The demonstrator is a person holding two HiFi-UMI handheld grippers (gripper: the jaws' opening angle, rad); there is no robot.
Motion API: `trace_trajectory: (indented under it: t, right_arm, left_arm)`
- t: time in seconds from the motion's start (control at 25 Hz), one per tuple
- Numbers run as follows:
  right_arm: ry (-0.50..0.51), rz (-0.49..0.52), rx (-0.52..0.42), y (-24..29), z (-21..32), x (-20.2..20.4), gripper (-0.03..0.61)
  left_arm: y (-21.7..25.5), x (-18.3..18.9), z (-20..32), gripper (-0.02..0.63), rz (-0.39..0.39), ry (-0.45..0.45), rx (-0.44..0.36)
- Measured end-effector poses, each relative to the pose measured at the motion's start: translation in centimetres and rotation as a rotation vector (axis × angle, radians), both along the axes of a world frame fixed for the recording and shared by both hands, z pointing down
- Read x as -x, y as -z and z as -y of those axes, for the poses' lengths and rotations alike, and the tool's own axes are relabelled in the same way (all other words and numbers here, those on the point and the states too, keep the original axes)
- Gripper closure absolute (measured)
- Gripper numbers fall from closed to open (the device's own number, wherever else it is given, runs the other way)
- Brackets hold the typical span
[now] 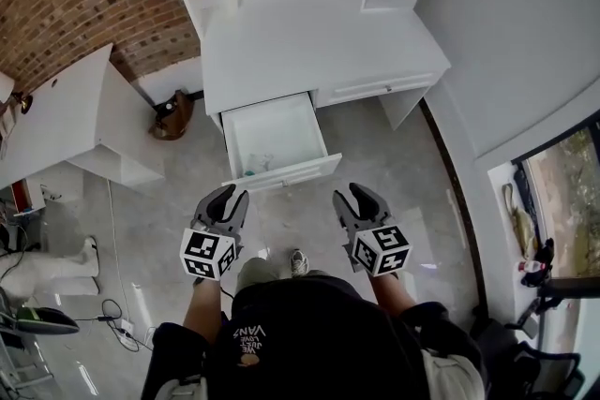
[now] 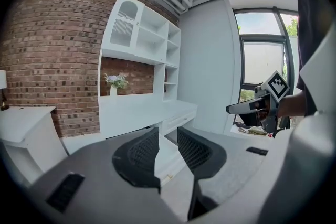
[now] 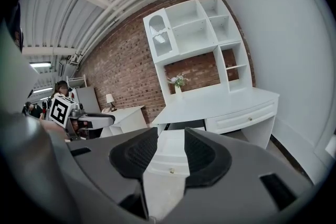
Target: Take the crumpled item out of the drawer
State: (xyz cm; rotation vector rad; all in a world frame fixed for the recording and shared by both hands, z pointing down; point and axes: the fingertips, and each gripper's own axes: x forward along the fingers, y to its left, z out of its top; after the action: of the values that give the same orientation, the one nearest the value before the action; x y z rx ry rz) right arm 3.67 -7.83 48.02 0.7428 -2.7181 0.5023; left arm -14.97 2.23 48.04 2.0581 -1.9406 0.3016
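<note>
Left gripper (image 1: pixel 228 194): held clear of the desk, jaws apart, nothing between them. Ahead, the open drawer (image 1: pixel 281 174) of the white desk (image 1: pixel 309 42) holds the crumpled item (image 1: pixel 257 165) near its front left corner. Right gripper (image 1: pixel 354 194): jaws apart, empty

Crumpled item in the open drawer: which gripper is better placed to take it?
Left, probably. The crumpled item lies in the near left corner of the drawer, almost straight ahead of the left gripper; the right gripper is further aside. Both have jaws apart and empty.
</note>
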Motion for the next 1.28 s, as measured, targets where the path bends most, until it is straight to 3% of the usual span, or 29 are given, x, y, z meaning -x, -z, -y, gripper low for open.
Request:
trace_trajectory:
  t: [0.36, 0.76, 1.28]
  right_arm:
    - [-0.122, 0.003, 0.023, -1.0, 2.3, 1.6, 0.443]
    - [-0.361, -0.023, 0.031, -0.9, 4.5, 3.7, 0.443]
    - [-0.575, -0.093, 0.095, -3.9, 4.6, 6.5, 0.443]
  left_arm:
    - [-2.6, 4.2, 5.3, 0.523, 0.057, -0.12, 0.076]
    - [-5.8, 8.2, 13.0, 0.523, 0.144, -0.403, 0.16]
    - [-16.3, 10.0, 18.4, 0.503, 0.2, -0.726, 0.348]
